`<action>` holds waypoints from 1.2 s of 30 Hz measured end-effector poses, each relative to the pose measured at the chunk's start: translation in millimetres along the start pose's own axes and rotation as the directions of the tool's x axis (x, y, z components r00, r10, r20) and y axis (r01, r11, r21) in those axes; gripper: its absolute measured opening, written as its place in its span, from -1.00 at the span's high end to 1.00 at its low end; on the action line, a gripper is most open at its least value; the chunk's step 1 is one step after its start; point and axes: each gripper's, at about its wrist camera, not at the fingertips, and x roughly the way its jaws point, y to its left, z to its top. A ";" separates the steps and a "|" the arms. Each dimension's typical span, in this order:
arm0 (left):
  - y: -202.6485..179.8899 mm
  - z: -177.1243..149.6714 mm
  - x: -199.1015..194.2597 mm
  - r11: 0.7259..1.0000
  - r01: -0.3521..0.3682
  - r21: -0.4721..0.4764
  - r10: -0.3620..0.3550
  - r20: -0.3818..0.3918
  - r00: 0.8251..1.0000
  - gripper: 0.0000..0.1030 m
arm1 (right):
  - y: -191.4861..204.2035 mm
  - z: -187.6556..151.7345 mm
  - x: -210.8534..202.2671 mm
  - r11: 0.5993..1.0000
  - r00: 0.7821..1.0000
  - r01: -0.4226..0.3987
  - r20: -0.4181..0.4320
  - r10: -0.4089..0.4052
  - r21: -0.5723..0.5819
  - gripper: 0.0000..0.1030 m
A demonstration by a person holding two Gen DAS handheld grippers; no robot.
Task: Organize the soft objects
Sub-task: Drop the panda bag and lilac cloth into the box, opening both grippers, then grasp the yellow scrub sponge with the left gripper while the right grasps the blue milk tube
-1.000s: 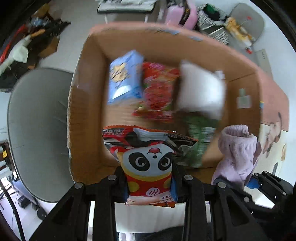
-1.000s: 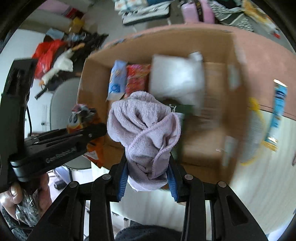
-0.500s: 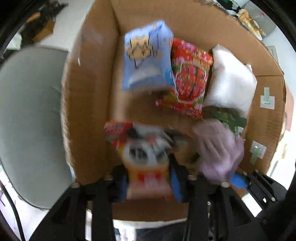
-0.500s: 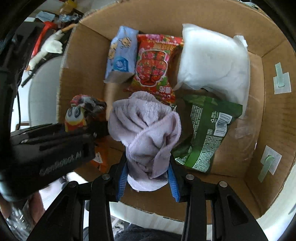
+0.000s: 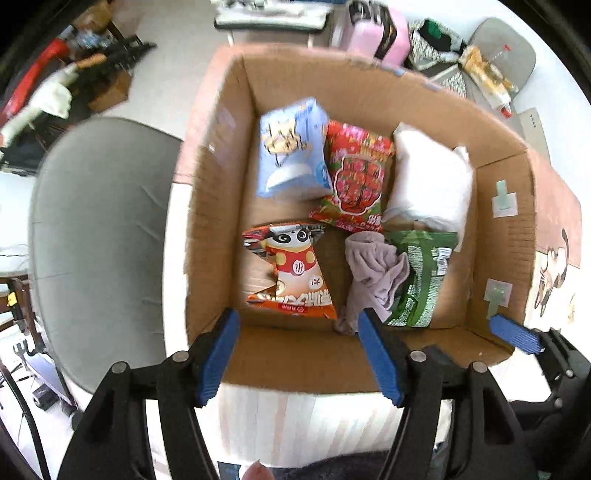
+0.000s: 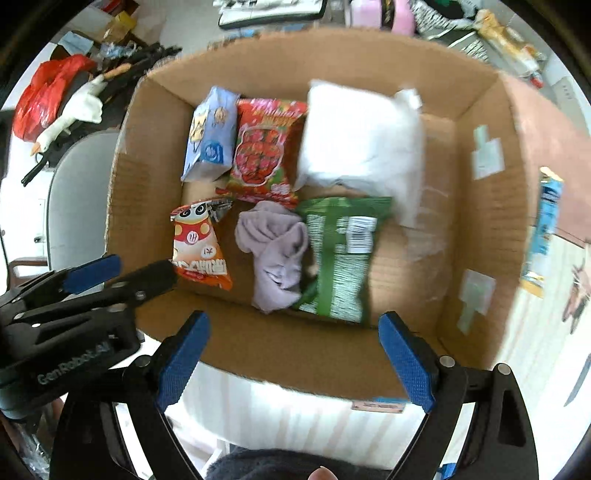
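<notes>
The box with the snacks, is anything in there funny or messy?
Mostly tidy. In the cardboard box, only the purple towel looks messy: it lies crumpled, partly on the green packet. The panda snack bag lies tilted. Nothing is spilled or torn.

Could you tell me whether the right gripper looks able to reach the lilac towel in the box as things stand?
Probably yes: the right gripper is open above the box, and the lilac towel lies uncovered on top.

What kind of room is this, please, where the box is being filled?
Probably a lived-in room at home or a cluttered workroom, not a shop. A cardboard box of snack packs sits on a table beside a grey chair, with a pink suitcase and a toy goose on the floor beyond.
</notes>
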 end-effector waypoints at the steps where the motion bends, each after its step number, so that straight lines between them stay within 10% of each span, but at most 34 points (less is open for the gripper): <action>1: 0.1 -3.8 -6.4 1.000 -0.004 0.000 0.004 0.025 1.000 -0.25 | -0.5 -0.5 -4.4 1.000 1.000 0.014 0.016 -0.014 -0.002 -0.84; 11: -13.9 -40.6 -62.4 0.999 -0.039 0.017 0.034 0.226 0.974 -0.28 | -10.9 -45.8 -73.6 0.995 0.973 0.096 0.208 -0.096 0.011 -1.00; 20: -30.6 -54.9 -84.8 1.000 0.001 -0.005 0.001 0.281 0.960 -0.95 | -42.6 -74.4 -109.3 0.999 0.960 0.008 0.281 -0.022 0.052 -1.00; 28: -143.2 -29.5 -80.9 0.982 -0.081 0.170 0.031 0.279 0.960 -0.96 | -209.8 -63.2 -102.7 0.936 0.966 -0.080 0.257 -0.011 0.343 -1.00; 36: -233.7 24.7 -15.5 0.925 -0.314 0.212 0.250 0.283 0.926 -0.96 | -322.2 12.8 6.7 0.880 0.996 -0.022 0.082 -0.019 0.474 -0.64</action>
